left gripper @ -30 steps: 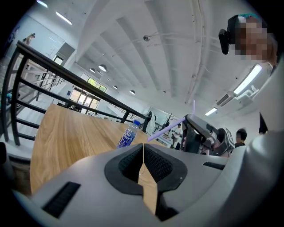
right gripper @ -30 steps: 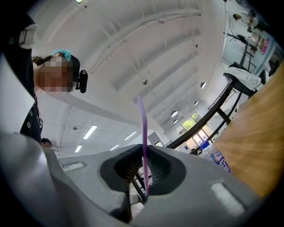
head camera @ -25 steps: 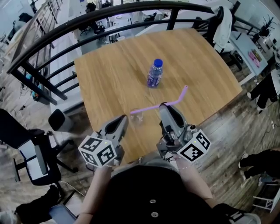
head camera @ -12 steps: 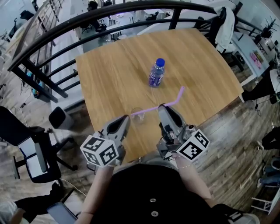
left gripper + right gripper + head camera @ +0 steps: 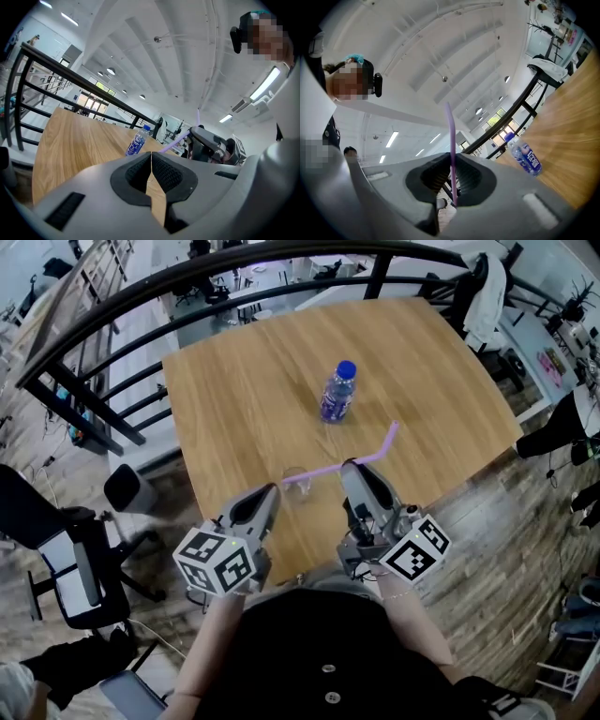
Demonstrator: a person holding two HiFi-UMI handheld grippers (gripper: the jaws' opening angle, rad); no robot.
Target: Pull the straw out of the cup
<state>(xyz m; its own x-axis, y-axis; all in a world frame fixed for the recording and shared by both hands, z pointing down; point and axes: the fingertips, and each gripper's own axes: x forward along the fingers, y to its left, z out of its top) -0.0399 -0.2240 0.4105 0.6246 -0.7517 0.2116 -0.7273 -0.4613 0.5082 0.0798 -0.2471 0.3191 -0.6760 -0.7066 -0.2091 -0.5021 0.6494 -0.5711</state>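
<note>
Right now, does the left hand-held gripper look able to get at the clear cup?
Probably yes: the left hand-held gripper sits just beside the cup with nothing between them, but its jaws are together and would need opening first.

Right gripper [image 5: 452, 177] jaws were clamped on the purple straw [image 5: 450, 133], which ran straight up out of the pads. A blue-capped water bottle [image 5: 525, 158] stood on the wooden table [image 5: 574, 136] at right, with a black railing [image 5: 533, 96] behind it.
</note>
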